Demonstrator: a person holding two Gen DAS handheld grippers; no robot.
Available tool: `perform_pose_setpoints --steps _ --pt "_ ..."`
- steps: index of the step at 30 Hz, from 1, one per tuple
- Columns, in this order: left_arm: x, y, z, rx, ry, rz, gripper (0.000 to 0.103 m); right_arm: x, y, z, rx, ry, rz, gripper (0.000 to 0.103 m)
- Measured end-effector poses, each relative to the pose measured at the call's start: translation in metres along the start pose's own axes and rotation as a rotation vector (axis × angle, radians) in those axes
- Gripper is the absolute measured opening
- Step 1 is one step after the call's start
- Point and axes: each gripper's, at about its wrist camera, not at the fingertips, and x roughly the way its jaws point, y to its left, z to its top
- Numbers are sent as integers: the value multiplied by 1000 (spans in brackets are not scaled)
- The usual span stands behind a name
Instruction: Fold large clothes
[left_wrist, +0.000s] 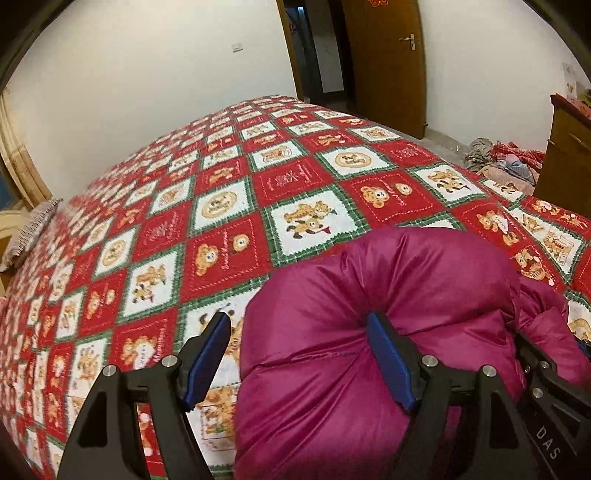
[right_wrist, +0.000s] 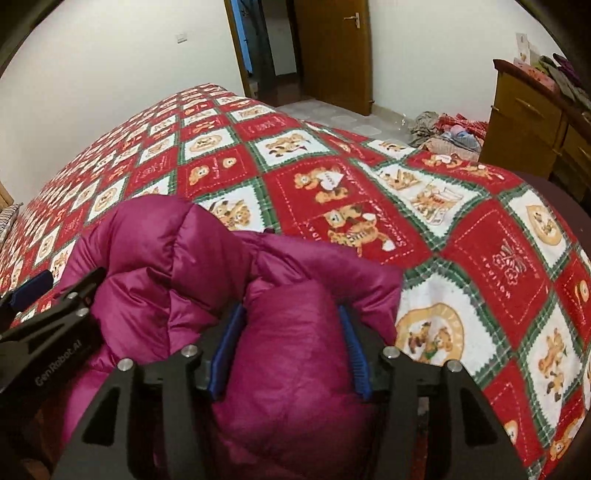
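Both wrist cameras are looking down along their fingers, close over the jacket (left_wrist: 369, 332), facing across the bed (left_wrist: 221, 206) toward the door (right_wrist: 332, 51). Both are sharing jacket, bed and door.

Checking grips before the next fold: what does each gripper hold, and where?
Right gripper: fingers clamp a puffy fold of the magenta down jacket. Left gripper: open, one finger pressing the jacket, nothing gripped.

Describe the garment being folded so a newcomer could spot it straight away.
Start at the bed, covered by a red, white and green teddy-bear quilt. At its near edge lies a bunched magenta puffer jacket, glossy and padded. It is the only plain-coloured thing on the quilt; the other clothes lie in a heap on the floor by the wooden dresser.
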Motion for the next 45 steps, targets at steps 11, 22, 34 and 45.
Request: perform_pose_setpoints --steps 11,22,34,45 --pt "15 -3 -1 -12 24 -36 77 6 4 0 -17 -10 -14 60" --pt "-23 9 -10 19 16 -63 77 5 1 3 -7 9 -49 73" --pt "-41 11 -20 53 36 -54 77 -47 5 -7 -49 -52 -93 78" --pt "-88 27 -57 68 14 -51 77 -98 0 -56 -9 -81 -43 78"
